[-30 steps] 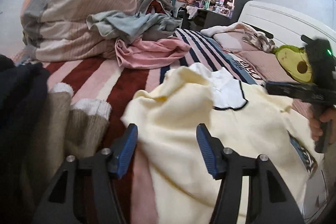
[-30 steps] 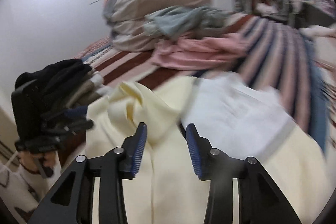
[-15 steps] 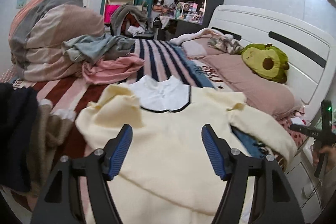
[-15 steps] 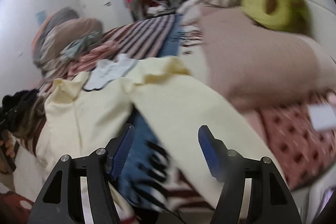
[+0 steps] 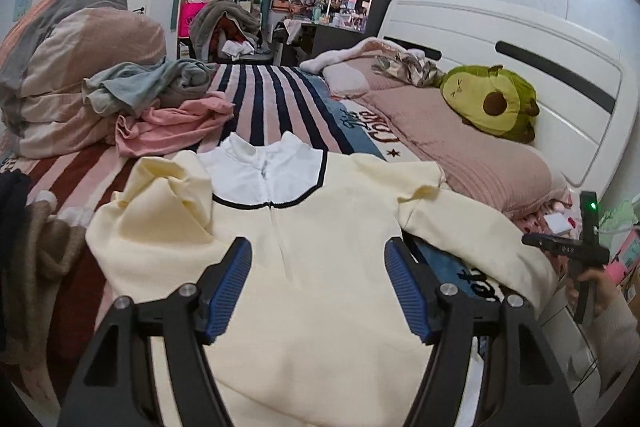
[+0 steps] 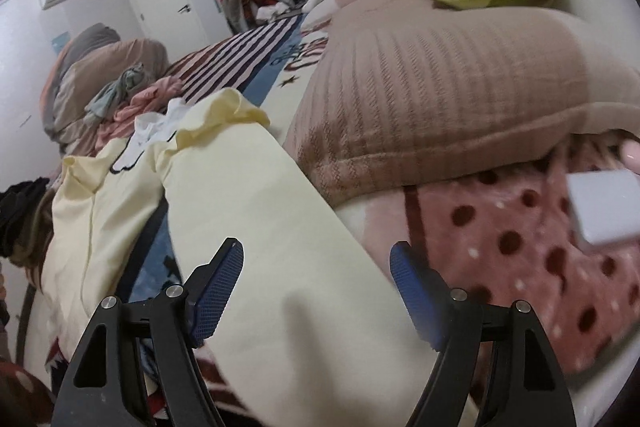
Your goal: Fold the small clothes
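Bed [image 5: 280, 99]: cream sweater [image 5: 320, 235] lay spread flat, collar away from me | sleeve [image 6: 256, 211] stretched out toward pillow [image 6: 440, 75] | step: I judged spreading finished, folding not begun | left gripper [image 5: 318, 283] wide, empty, over chest | right gripper [image 6: 316, 279] opening, sleeve beneath, unpinched | next: pinch cuff, carry it across the body.

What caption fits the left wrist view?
Open left gripper over a cream top spread flat on the striped bed, collar away from camera.
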### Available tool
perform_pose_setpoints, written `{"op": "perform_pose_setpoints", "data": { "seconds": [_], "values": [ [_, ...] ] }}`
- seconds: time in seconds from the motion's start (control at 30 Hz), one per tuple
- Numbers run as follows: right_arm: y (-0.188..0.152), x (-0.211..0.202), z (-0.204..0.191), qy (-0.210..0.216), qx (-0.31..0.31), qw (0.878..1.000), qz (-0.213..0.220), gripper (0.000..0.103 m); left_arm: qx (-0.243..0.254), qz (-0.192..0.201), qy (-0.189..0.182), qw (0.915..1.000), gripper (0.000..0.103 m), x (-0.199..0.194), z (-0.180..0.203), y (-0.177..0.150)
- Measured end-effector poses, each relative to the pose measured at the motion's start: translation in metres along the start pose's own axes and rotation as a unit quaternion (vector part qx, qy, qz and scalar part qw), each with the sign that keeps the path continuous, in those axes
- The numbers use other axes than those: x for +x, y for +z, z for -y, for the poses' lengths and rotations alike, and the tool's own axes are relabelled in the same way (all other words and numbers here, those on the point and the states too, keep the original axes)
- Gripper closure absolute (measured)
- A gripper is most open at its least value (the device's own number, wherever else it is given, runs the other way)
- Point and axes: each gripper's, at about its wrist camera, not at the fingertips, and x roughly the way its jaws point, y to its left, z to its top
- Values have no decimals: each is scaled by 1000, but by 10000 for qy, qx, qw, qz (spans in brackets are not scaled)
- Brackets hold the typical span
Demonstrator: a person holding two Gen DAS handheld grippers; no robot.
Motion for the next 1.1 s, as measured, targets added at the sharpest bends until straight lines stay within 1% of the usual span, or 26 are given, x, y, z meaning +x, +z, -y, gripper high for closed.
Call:
{"op": "perform_pose_setpoints", "data": {
  "seconds": [0.07, 0.1, 0.13, 0.17, 0.2, 0.23, 0.27, 0.3, 0.33, 0.4, 0.47, 0.57, 0.63, 0.7, 0.87, 0.9, 1.0, 1.1],
  "values": [
    [4, 13, 6, 156, -2, 9998, -104, 31, 48, -25, 3, 10000, 38, 4, 3, 1],
    [6, 19, 8, 301, 24, 9994, -185, 31, 88, -32, 2, 10000, 38, 6, 4, 1],
    [6, 24, 8, 518, 33, 9982, -284, 33, 126, -30, 9, 9999, 38, 7, 4, 1],
    [6, 27, 7, 691, 12, 9970, -344, 45, 170, -19, 27, 9998, 38, 7, 6, 1],
    [6, 29, 5, 904, -50, 9950, -428, 53, 188, -15, 33, 9998, 38, 8, 6, 1],
    [5, 30, 1, 1037, -121, 9932, -511, 64, 206, -12, 33, 9998, 38, 8, 7, 1],
    [3, 30, -2, 1091, -196, 9922, -570, 77, 206, -13, 26, 9998, 38, 8, 7, 1],
    [2, 29, -4, 1095, -234, 9919, -602, 85, 193, -16, 8, 9998, 38, 8, 7, 1],
    [0, 29, -5, 1070, -255, 9919, -634, 99, 177, -20, -6, 9998, 38, 8, 7, 1],
    [-3, 23, -5, 1116, -144, 9918, -614, 100, 155, -9, -16, 9999, 38, 4, 6, 0],
    [-4, 13, -4, 1283, -36, 9903, -536, 101, 150, 46, -4, 9999, 38, -2, 5, 1],
    [-3, -6, -15, 1579, 75, 9869, -328, 102, 82, 196, 0, 9998, 38, -18, -1, 2],
    [-1, -14, -28, 1778, 116, 9836, -263, 102, 26, 279, -11, 9996, 38, -29, -7, 1],
    [1, -19, -42, 1869, 98, 9821, -218, 102, 2, 362, -17, 9993, 38, -40, -12, 0],
    [7, -28, -84, 2456, 72, 9693, -69, 103, -25, 584, 0, 9983, 38, -69, -28, -2],
    [8, -28, -96, 2489, -7, 9685, -81, 103, -26, 646, 14, 9979, 38, -77, -32, -2],
    [13, -24, -122, 2385, -274, 9706, -159, 103, -23, 759, -17, 9971, 37, -91, -41, -2],
    [13, -16, -130, 2420, -194, 9698, -241, 103, 1, 784, -24, 9969, 36, -98, -45, -3]
  ]
}}
